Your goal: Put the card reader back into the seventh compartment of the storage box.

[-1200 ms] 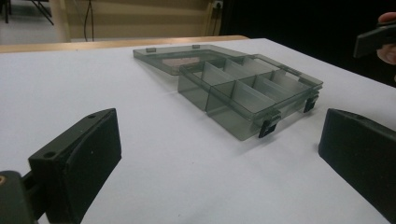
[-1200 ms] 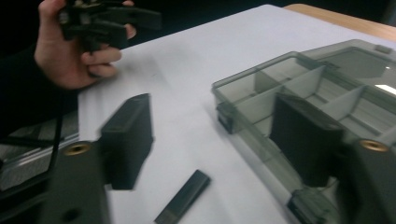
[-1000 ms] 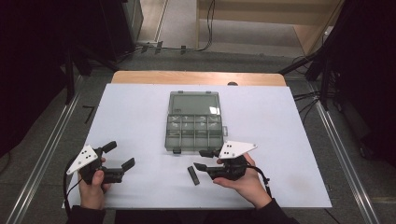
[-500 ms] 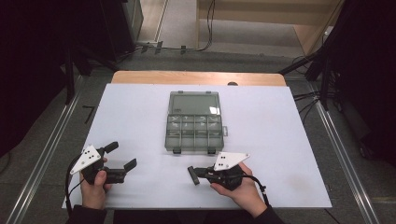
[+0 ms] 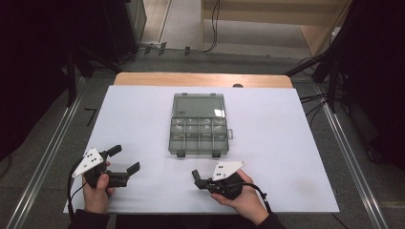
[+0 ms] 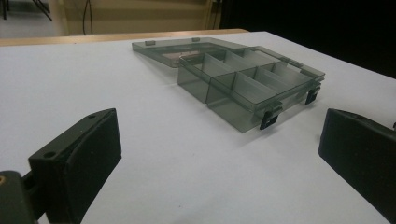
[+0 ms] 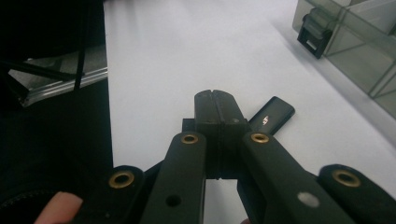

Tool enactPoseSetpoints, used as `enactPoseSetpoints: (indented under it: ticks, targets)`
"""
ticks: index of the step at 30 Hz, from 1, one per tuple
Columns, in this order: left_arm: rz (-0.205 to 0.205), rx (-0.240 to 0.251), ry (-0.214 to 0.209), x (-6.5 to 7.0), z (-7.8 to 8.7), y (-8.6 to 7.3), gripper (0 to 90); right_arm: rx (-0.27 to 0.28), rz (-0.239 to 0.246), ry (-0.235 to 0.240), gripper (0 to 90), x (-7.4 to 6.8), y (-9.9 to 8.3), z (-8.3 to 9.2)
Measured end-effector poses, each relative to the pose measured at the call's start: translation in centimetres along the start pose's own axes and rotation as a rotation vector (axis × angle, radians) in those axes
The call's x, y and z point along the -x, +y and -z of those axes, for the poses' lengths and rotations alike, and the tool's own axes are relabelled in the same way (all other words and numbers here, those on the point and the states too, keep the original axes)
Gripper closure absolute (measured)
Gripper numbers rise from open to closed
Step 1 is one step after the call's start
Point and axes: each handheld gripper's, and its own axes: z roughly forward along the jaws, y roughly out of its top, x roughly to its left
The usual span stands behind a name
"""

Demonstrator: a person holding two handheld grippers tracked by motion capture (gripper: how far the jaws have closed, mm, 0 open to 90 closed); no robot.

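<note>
Plainly, one small black stick (image 7: 273, 113) lies on the white table (image 5: 296, 157) under the right gripper (image 5: 195, 175), whose jaws have just closed together, holding nothing. One open compartment box (image 5: 198, 130) sits mid-table, well apart from the wide-open, empty left gripper (image 5: 125, 159), with bare sheet all round.

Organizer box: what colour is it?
Translucent smoky grey organizer box with black latches; clearest in the left gripper view.

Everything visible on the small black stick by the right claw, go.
The small flat black stick has rounded corners, a smooth, slightly glossy plastic-looking finish and a tiny pale mark on its top face. It lies flat on the white table sheet, near the front edge, short of the open grey compartment box and apart from it. The right claw is shut right beside or over its near end; whether it pinches the stick cannot be told.
</note>
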Motion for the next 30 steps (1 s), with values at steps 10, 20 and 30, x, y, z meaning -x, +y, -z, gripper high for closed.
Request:
enactPoseSetpoints:
  ticks: [10, 20, 30]
  targets:
    - [0.0, -0.002, -0.002, 0.0, 0.0, -0.1, 0.0, -0.045, 0.021, 0.013, 87.7, -0.5, -0.2, -1.0]
    - [0.001, -0.001, -0.004, 0.0, 0.0, -0.1, 0.0, -0.086, 0.045, 0.002, 87.8, -0.8, -0.1, -1.5]
    - [0.001, -0.005, -0.005, 0.0, 0.0, -0.1, 0.0, -0.123, 0.053, -0.03, 87.8, -0.7, -0.2, -1.7]
